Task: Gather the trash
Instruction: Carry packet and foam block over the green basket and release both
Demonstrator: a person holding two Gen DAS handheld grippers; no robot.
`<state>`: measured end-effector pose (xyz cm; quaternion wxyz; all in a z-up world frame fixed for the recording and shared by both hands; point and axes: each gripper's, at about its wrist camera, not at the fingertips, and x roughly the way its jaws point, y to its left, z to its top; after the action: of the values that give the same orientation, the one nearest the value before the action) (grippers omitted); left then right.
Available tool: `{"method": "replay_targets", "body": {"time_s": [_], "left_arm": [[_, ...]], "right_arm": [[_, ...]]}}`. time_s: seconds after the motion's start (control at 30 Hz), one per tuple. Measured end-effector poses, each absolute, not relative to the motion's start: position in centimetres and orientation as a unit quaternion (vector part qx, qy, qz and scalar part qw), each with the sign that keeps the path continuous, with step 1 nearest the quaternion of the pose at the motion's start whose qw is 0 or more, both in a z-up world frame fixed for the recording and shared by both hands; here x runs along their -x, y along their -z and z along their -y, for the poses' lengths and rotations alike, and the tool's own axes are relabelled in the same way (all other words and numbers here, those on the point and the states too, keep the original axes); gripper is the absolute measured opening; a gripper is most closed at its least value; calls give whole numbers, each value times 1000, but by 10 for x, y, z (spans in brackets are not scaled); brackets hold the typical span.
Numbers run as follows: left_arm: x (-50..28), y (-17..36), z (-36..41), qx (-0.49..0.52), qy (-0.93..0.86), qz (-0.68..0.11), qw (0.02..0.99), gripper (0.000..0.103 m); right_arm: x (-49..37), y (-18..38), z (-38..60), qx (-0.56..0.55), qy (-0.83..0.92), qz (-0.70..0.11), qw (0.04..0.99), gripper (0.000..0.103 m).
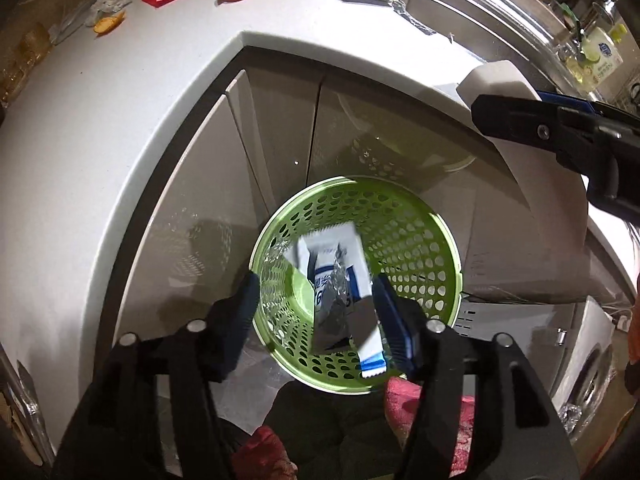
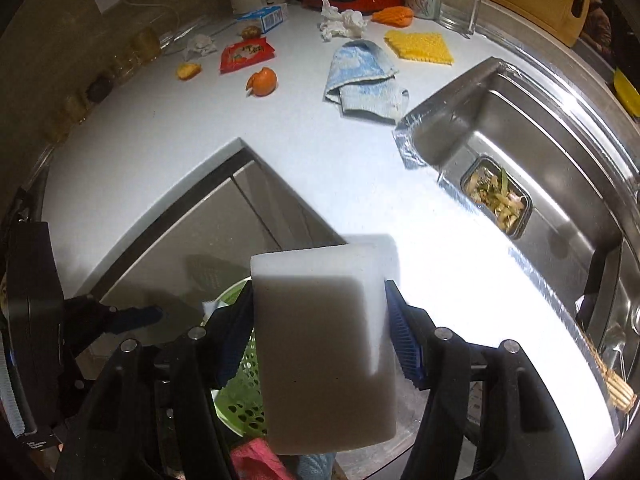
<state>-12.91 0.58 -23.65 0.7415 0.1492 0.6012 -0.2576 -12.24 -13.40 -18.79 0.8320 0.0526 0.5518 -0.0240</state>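
The left gripper (image 1: 316, 312) is held open above the green basket (image 1: 420, 240), which sits on the floor below the white counter (image 1: 100, 128). A blue and white wrapper (image 1: 340, 280) is seen between the open fingers, over the basket, and no pad presses on it. A white sponge block (image 2: 324, 344) is squeezed in the right gripper (image 2: 320, 320). Far off on the counter are left a red packet (image 2: 246, 54), an orange (image 2: 264, 82) and crumpled tissues (image 2: 342, 24).

Both views are bent by heavy fisheye distortion, with dark vignetted corners. The white tabletop (image 2: 304, 128) is lit brightly and blown out beside the steel sink (image 2: 520, 152), which carries glare. The falling wrapper (image 1: 340, 280) is motion-blurred.
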Motion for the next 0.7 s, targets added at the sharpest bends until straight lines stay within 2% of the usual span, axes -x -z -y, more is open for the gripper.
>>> {"method": "replay_targets", "body": {"time_s": [0.17, 0.4, 0.6, 0.63, 0.7], "left_arm": [[135, 227, -9, -155, 263, -589, 748, 75], [131, 202, -18, -161, 256, -554, 776, 82], [104, 180, -32, -132, 229, -536, 802, 85], [99, 177, -35, -127, 226, -533, 805, 86], [86, 171, -39, -116, 219, -529, 811, 86]], "right_arm": [[141, 189, 131, -58, 30, -552, 831, 63], [154, 190, 132, -59, 32, -552, 831, 64], [167, 215, 121, -59, 6, -582, 811, 65], [168, 220, 118, -57, -1, -589, 806, 66], [170, 227, 112, -54, -12, -599, 799, 76]]}}
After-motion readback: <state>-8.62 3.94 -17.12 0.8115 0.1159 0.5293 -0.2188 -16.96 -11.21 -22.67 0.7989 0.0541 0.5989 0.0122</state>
